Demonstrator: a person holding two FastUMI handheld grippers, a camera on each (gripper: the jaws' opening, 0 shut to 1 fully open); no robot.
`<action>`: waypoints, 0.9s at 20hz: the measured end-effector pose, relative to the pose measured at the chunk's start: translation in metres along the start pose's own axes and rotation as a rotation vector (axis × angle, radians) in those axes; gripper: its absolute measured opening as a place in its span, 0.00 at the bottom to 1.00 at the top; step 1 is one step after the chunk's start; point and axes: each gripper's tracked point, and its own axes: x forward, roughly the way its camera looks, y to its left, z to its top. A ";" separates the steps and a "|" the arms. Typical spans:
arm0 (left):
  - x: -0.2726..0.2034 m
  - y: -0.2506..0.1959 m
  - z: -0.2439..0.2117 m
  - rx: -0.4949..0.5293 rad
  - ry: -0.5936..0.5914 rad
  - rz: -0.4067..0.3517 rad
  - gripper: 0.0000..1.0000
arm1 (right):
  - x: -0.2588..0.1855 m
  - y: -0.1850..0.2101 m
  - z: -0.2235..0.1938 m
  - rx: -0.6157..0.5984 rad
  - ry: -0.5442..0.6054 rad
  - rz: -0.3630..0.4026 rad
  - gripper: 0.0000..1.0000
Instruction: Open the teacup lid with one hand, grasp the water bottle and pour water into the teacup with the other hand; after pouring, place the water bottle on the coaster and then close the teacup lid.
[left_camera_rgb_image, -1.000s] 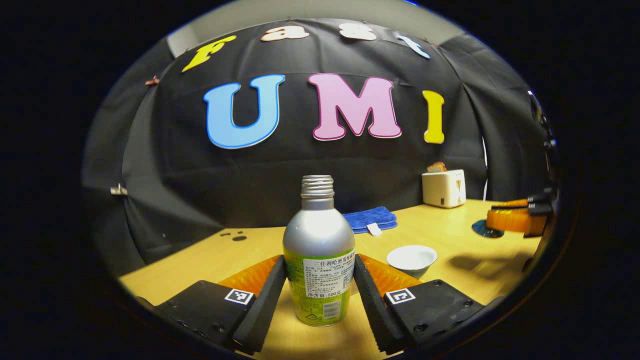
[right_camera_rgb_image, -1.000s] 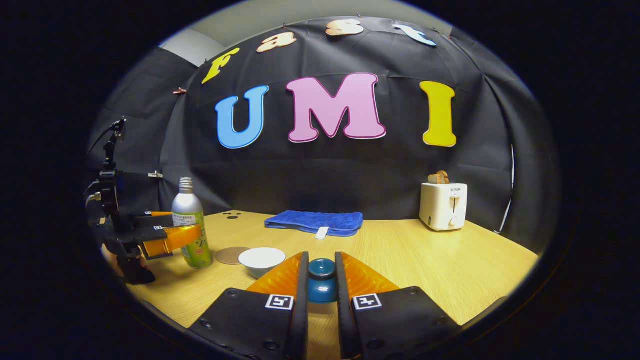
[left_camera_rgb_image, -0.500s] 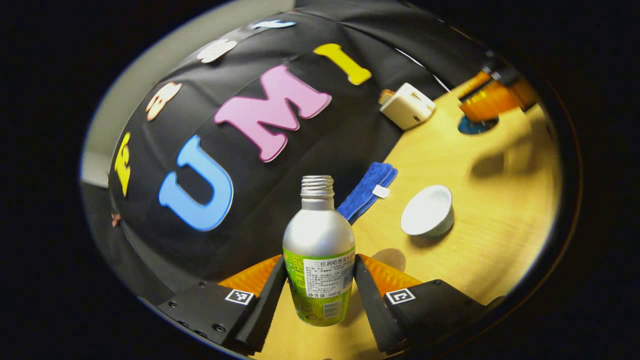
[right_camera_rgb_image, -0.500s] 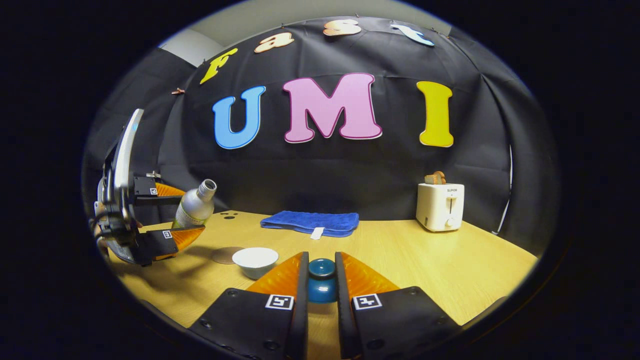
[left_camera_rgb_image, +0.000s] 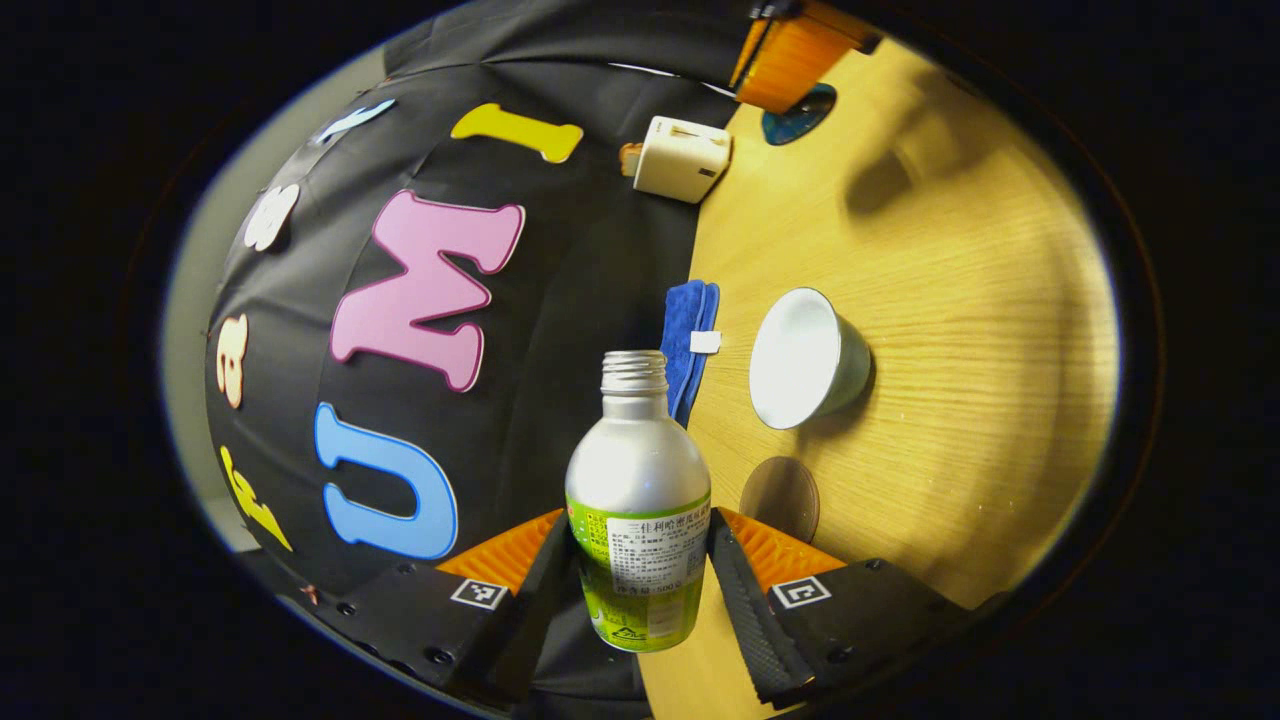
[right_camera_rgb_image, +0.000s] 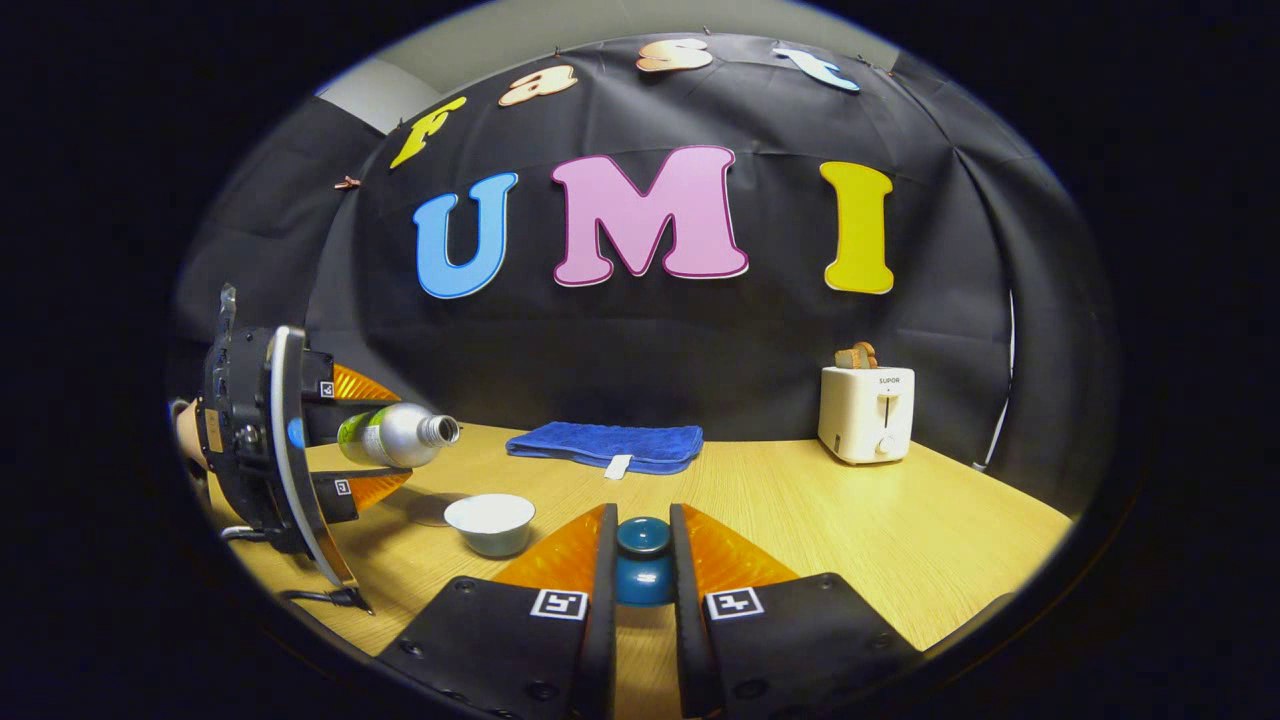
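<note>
A silver water bottle (left_camera_rgb_image: 638, 500) with a green label and no cap sits between the fingers of my left gripper (left_camera_rgb_image: 640, 565), which is shut on its body. In the right gripper view the bottle (right_camera_rgb_image: 395, 436) lies nearly level, mouth toward the white teacup (right_camera_rgb_image: 490, 522) and a little above and left of it. The teacup (left_camera_rgb_image: 805, 358) stands uncovered on the table. A brown round coaster (left_camera_rgb_image: 780, 497) lies beside it. My right gripper (right_camera_rgb_image: 640, 535) is shut on the knob of the dark blue teacup lid (right_camera_rgb_image: 642, 565), held off to the cup's right.
A folded blue cloth (right_camera_rgb_image: 603, 443) lies at the back of the wooden table (right_camera_rgb_image: 850, 530). A white toaster (right_camera_rgb_image: 866, 412) with bread in it stands at the back right. The person's hand (right_camera_rgb_image: 185, 435) holds the left gripper at the left edge.
My left gripper has lifted the bottle and rolled it from upright to nearly level, its mouth swinging toward the teacup. The right gripper has stayed put with the lid.
</note>
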 end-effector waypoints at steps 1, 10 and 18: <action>0.002 0.000 0.000 0.034 0.006 0.006 0.81 | 0.000 0.000 0.000 0.000 0.000 0.000 0.28; 0.005 0.006 -0.008 0.281 0.050 0.021 0.81 | 0.000 0.000 0.000 0.001 0.000 0.002 0.28; 0.006 0.011 -0.008 0.462 0.052 0.022 0.81 | 0.001 0.001 0.001 0.000 0.000 0.007 0.28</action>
